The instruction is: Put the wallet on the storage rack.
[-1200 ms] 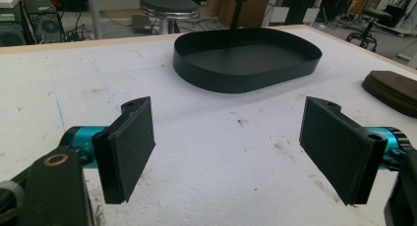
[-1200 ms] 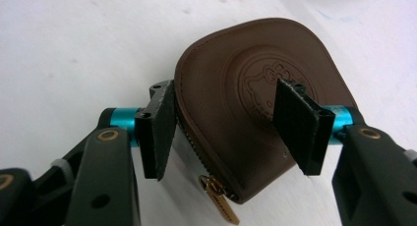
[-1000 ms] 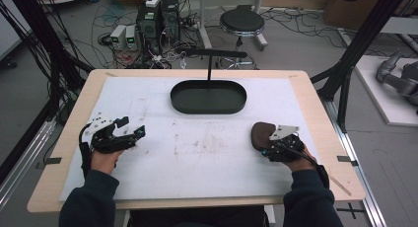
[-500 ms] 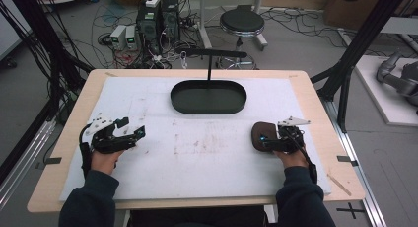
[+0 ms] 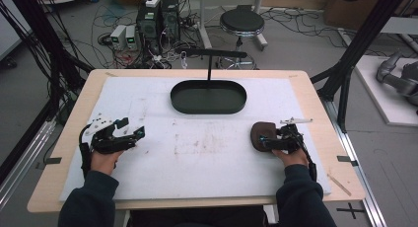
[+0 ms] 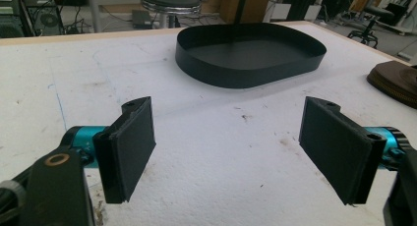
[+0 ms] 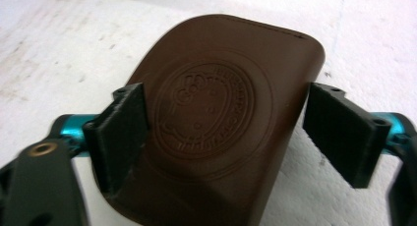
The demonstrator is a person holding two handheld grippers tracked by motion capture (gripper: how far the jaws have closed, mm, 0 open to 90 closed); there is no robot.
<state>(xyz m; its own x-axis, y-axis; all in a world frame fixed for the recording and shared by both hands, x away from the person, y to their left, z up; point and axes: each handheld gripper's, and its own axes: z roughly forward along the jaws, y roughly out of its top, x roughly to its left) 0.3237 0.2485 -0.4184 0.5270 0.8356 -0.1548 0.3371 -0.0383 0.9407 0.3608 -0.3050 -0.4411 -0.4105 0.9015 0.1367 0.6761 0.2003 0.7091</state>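
Two claws rest on the white table (image 5: pixel 207 172). The right claw (image 7: pixel 226 137) has just spread wide around the brown pouch (image 7: pixel 221 103), not pinching it. The left claw (image 6: pixel 228 147) is spread wide and holds nothing.

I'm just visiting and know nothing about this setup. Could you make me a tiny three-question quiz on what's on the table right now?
1. True or false: the brown leather pouch lies inside the black tray.
2. Which tool has the pouch between its jaws: a) left tool b) right tool?
3. What is stamped on the pouch?

Key:
1. False; it lies on the white table cover, apart from the tray.
2. b; the jaws, having just been opening, stand wide on either side of it.
3. A round embossed emblem.
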